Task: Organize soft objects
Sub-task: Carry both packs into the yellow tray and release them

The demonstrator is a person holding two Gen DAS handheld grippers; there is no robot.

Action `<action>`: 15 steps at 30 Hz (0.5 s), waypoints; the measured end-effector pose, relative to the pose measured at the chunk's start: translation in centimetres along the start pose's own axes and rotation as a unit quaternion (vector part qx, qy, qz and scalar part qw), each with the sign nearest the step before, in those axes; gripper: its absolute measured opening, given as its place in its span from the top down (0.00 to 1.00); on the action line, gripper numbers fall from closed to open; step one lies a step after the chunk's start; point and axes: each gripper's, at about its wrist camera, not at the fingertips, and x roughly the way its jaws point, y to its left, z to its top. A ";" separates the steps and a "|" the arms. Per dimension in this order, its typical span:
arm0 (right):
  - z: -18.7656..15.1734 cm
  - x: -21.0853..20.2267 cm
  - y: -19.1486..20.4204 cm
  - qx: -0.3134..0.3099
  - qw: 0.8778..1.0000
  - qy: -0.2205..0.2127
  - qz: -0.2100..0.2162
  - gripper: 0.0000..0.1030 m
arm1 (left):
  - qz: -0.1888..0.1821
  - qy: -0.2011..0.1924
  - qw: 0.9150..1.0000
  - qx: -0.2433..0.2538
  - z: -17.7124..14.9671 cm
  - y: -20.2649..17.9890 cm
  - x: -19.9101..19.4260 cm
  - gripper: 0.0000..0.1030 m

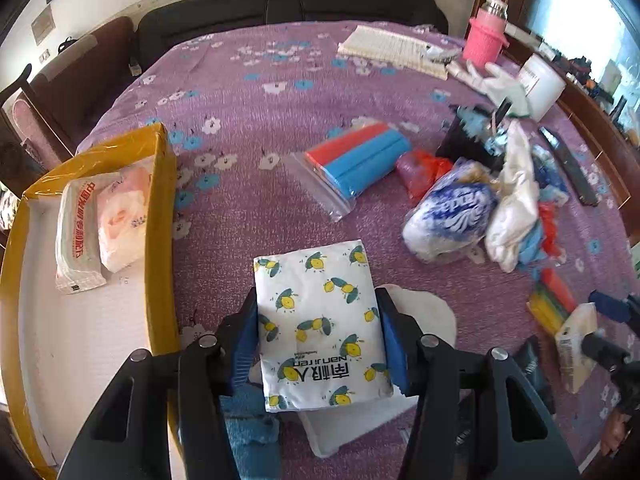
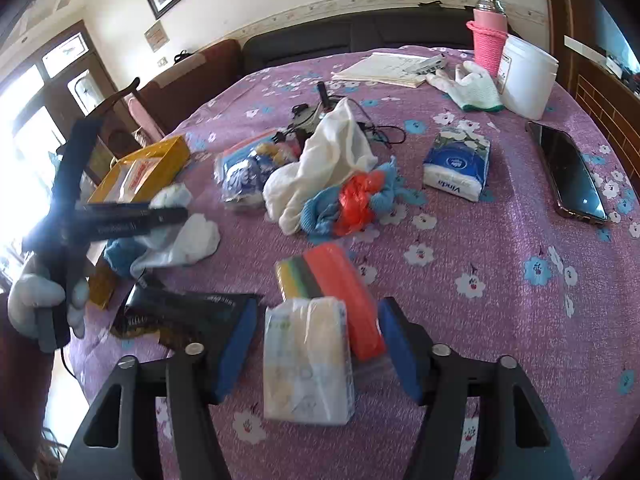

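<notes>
Between my left fingers [image 1: 320,336] sits the lemon-print tissue pack [image 1: 320,320], pads pinching its sides at bottom centre. My right fingers [image 2: 318,344] stand spread around a clear-wrapped pack [image 2: 308,360], not touching. Further off, upper left, the yellow box [image 1: 160,184] holds two packs.

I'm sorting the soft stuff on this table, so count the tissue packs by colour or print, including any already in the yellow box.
Red-lettered white pack: 1
Pink-flower pack: 1
Lemon-print pack: 1
Pale yellow pack: 1
Blue-and-white packs: 2, a loose pack and a bagged pack
Total: 6
</notes>
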 end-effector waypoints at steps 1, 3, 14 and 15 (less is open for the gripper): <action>-0.2 0.0 0.2 -0.004 1.000 0.001 -0.003 0.32 | -0.011 -0.007 1.000 -0.005 -0.1 0.2 -0.6 0.49; -0.5 0.0 0.9 -0.016 1.000 -0.001 -0.013 0.32 | -0.030 -0.022 0.999 -0.017 -0.3 0.8 -2.0 0.49; -1.1 -0.1 3.4 -0.056 0.997 0.011 -0.054 0.57 | -0.074 -0.086 0.987 -0.110 -1.9 9.4 -9.6 0.48; -0.8 -0.7 3.5 -0.052 0.997 0.001 -0.053 0.57 | -0.059 -0.091 0.986 -0.124 -2.2 11.4 -10.3 0.48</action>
